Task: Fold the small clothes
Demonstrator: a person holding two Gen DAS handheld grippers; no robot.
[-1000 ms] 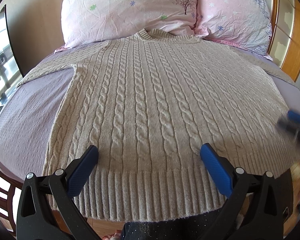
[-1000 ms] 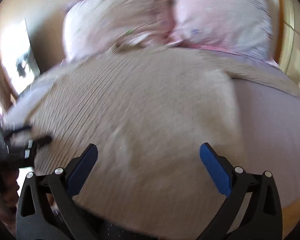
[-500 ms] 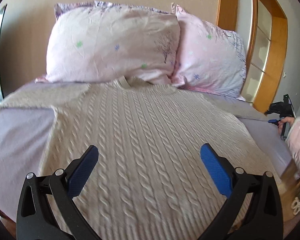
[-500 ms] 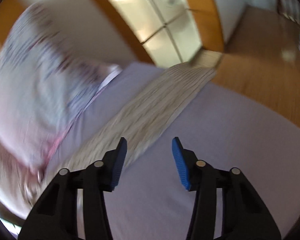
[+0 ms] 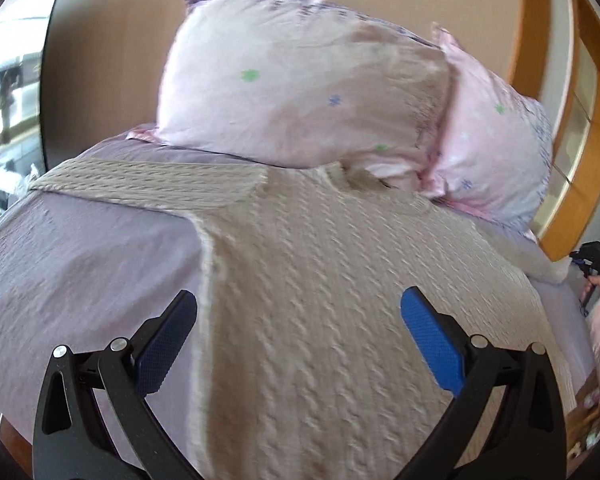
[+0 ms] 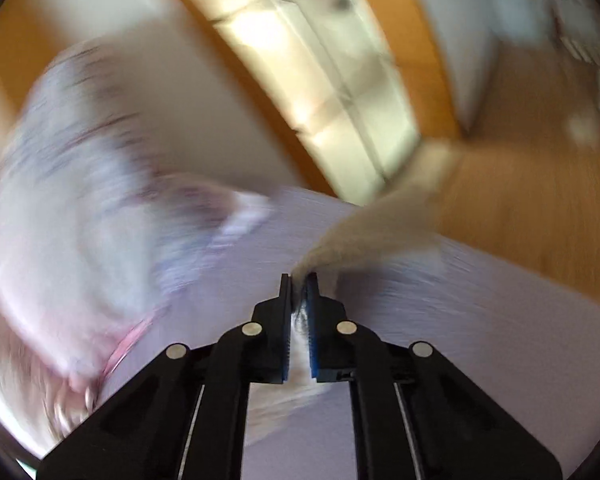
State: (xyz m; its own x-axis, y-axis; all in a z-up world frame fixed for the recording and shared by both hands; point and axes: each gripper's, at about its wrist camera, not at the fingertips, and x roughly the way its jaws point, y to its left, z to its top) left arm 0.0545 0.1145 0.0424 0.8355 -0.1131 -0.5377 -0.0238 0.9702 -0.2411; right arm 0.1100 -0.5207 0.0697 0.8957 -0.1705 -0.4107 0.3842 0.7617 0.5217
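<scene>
The left gripper (image 5: 298, 338) is hovering wide open, gripping nothing, above the beige cable-knit sweater (image 5: 324, 288), which is lying flat on the lilac bedsheet (image 5: 80, 256), collar toward the pillows (image 5: 300, 84) at twelve o'clock. The right gripper (image 6: 299, 280) is pinching the sweater's sleeve (image 6: 380, 232), which is trailing toward one o'clock.

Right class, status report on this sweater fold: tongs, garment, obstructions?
Left tongs open above the sweater. Right tongs shut on the sleeve. Pillows touch the collar; nothing blocks the fold.
</scene>
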